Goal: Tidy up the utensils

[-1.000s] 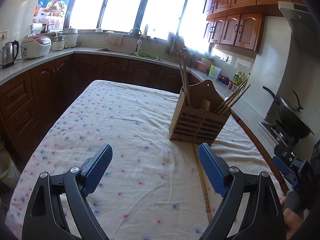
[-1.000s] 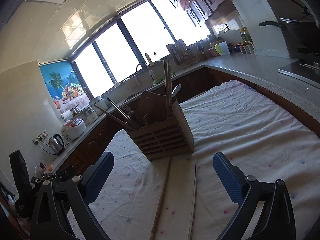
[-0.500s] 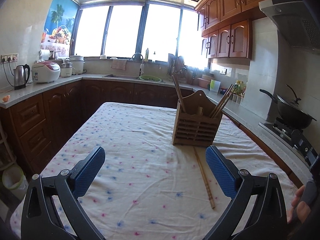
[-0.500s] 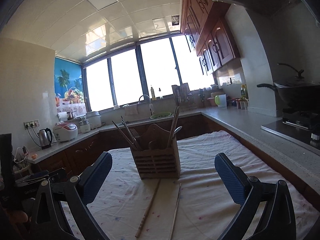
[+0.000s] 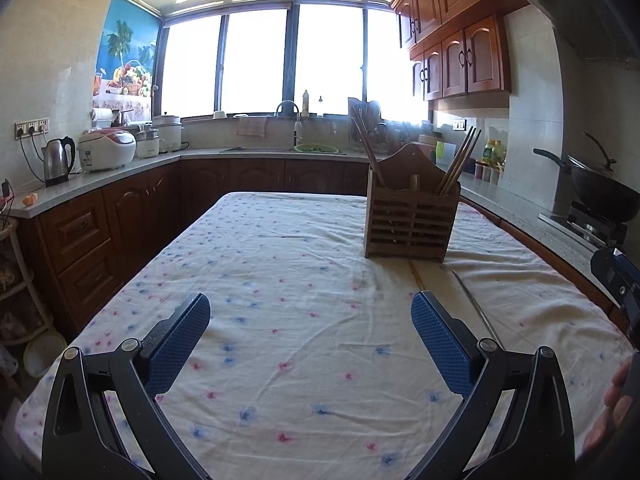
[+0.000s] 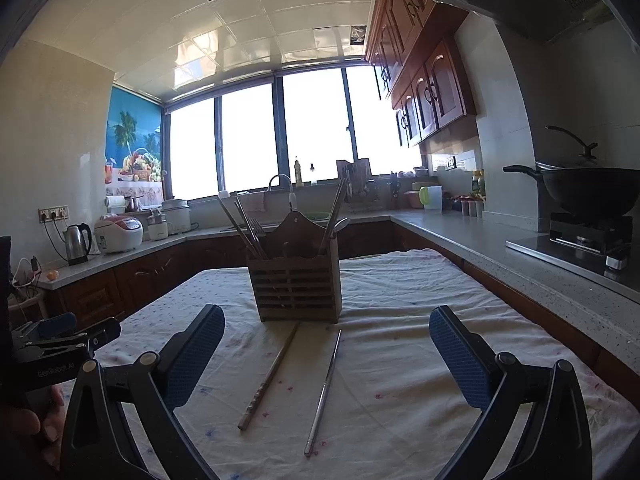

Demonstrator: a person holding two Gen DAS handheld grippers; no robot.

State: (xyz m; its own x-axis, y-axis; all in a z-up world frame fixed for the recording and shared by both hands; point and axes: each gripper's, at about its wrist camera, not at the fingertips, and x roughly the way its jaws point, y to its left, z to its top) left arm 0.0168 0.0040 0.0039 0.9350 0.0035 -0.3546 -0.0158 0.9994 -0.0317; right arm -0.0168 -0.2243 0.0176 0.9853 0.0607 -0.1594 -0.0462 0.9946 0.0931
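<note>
A slatted wooden utensil holder (image 5: 412,220) (image 6: 296,284) stands upright on the flowered tablecloth (image 5: 280,264), with chopsticks and a spoon sticking out of it. Two loose chopsticks lie on the cloth in front of it: a wooden chopstick (image 6: 272,372) and a metal chopstick (image 6: 324,388) (image 5: 476,308). My left gripper (image 5: 312,320) is open wide over bare cloth, left of both sticks, and its right finger hides most of the wooden one. My right gripper (image 6: 326,344) is open above the two chopsticks, holding nothing.
Counters run round the table, with a kettle (image 5: 58,160) and rice cooker (image 5: 106,150) at the left, a sink (image 5: 288,148) at the back and a wok (image 6: 588,188) on the stove at the right. A hand (image 6: 28,420) holds the left gripper at the right wrist view's left edge.
Both views have rolled to level and the holder looks smaller, so both grippers have drawn back from it. The left jaws have spread a little wider. The chopsticks have not moved.
</note>
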